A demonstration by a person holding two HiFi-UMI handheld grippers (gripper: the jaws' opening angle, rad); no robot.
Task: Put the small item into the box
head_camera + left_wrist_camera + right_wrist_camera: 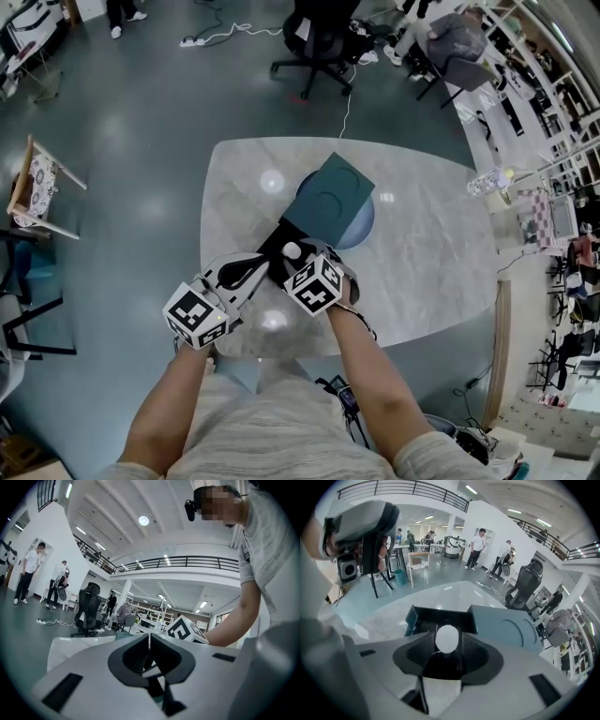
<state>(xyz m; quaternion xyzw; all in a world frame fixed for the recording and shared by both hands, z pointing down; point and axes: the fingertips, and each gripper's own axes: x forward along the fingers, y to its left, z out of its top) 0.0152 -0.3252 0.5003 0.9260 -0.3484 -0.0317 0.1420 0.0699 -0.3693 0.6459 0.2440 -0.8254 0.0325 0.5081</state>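
Small item [447, 638] over box [436, 617], between parted jaws of right hand-held gripper [446, 645]

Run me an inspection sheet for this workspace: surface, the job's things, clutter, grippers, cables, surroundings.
Surface: pale marbled table, glossy.
Job's things: dark teal box is open, with its lid swung back over a round blue-grey object. The small white item is over the box opening.
Clutter: a clear object by the table's far right edge, too small to identify.
Grippers: left gripper jaws closed, seemingly pinching the box's near wall. Right gripper jaws apart, the item between them, pads not pressing it.
Cables: white cable on the floor beyond the table.
Surroundings: black office chair, people standing, shelving.
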